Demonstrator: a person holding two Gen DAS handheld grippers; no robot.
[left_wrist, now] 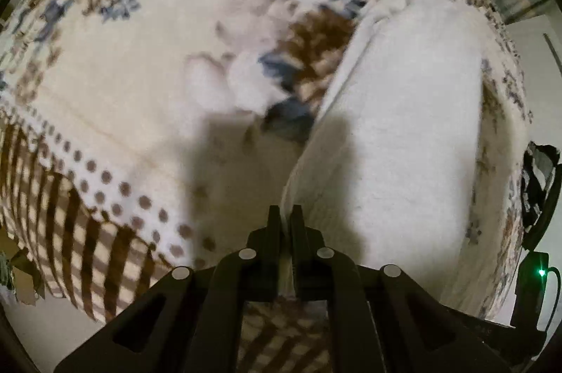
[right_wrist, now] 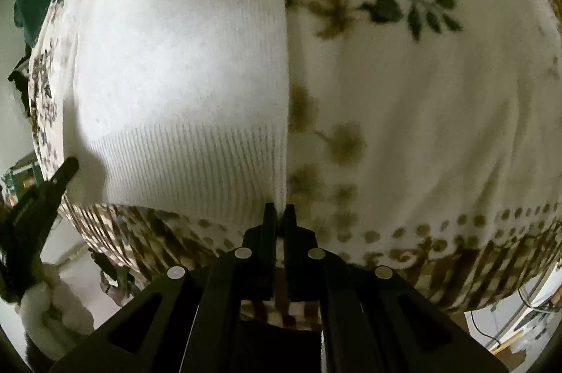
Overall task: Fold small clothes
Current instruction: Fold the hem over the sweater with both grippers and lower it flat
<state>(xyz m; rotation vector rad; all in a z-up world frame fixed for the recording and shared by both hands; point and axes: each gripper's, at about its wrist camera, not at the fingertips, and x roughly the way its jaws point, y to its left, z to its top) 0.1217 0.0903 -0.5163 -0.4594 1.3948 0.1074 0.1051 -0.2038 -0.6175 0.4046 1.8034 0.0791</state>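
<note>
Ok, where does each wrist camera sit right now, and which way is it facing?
Left wrist: behind the left gripper, looking down along its fingers, shut on the white knit garment edge, over the floral blanket.
Right wrist: behind the right gripper, shut on the garment's ribbed hem; the left gripper shows at far left.
Shared: the same garment and blanket, gripped at two edges.

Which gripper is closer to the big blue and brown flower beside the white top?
Left. The left gripper pinches the white knitted top beside that blue-and-brown flower; the right gripper is across the top.
</note>
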